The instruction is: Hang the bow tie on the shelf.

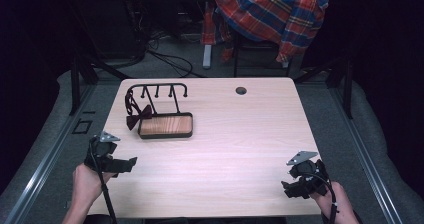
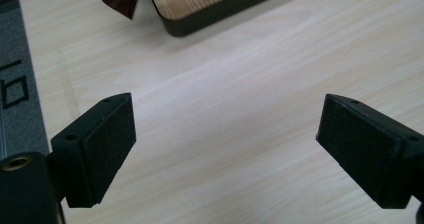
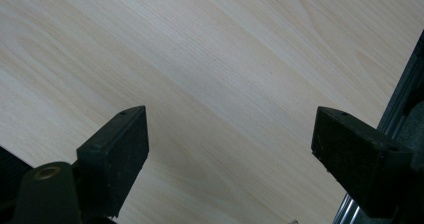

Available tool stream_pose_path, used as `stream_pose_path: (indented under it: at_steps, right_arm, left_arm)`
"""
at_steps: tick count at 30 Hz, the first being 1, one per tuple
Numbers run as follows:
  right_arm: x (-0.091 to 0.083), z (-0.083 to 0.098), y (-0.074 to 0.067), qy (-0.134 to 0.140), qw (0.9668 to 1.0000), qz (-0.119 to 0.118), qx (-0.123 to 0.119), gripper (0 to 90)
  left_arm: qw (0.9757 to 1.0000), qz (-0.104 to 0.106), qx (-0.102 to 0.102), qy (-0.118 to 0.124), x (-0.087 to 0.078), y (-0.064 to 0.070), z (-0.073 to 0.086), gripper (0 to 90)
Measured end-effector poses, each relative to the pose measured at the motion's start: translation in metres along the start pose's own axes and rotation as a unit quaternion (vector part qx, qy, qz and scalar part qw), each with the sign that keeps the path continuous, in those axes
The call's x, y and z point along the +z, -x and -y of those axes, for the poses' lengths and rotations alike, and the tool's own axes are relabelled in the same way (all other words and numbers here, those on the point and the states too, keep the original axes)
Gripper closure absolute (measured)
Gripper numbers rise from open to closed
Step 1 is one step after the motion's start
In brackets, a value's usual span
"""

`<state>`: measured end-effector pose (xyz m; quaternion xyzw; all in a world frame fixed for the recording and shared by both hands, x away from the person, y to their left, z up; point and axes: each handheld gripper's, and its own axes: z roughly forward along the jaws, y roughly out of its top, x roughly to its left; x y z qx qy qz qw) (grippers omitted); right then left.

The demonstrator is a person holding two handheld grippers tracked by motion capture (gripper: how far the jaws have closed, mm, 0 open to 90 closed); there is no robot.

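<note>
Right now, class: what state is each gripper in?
Left gripper: open, holding nothing.
Right gripper: open, holding nothing.

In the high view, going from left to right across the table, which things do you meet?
left gripper → bow tie → rack with wooden tray → cable hole → right gripper

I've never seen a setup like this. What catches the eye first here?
Probably the dark red bow tie hanging on a black hook rack with a wooden tray base, at the far left of the pale table. Then the bright plaid shirt draped beyond it, and two open black grippers at the near corners.
</note>
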<state>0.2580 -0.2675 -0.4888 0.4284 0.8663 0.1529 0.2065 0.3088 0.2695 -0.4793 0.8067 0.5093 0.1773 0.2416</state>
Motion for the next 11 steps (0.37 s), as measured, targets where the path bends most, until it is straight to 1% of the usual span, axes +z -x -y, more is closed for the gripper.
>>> stream_pose_path:
  at_steps: [3,4,5,7,8,11]
  right_arm:
    - [0.000,0.000,0.000,0.002,1.0000,-0.002,0.003,15.0]
    - [0.000,0.000,0.000,0.005,1.0000,-0.003,0.006,14.9]
    - [0.000,0.000,0.000,0.002,1.0000,-0.001,0.005,15.0]
    - [0.000,0.000,0.000,0.000,1.0000,0.001,0.003,15.0]
    - [0.001,0.000,0.000,-0.001,1.0000,-0.001,0.003,15.0]
    - [0.001,0.000,0.001,-0.003,1.0000,-0.003,0.002,15.0]
  left_arm:
    - [0.9999,0.005,-0.001,-0.010,0.005,0.000,0.004,7.0]
    - [1.0000,0.005,-0.001,-0.007,0.005,0.000,0.004,6.9]
    - [1.0000,0.004,-0.001,-0.004,0.004,-0.001,0.004,7.0]
    - [1.0000,0.002,-0.007,0.003,0.004,-0.003,0.004,7.4]
    - [1.0000,0.000,-0.008,0.006,0.004,-0.005,0.004,8.1]
    - [0.9996,0.003,-0.022,0.019,0.004,-0.012,0.002,9.6]
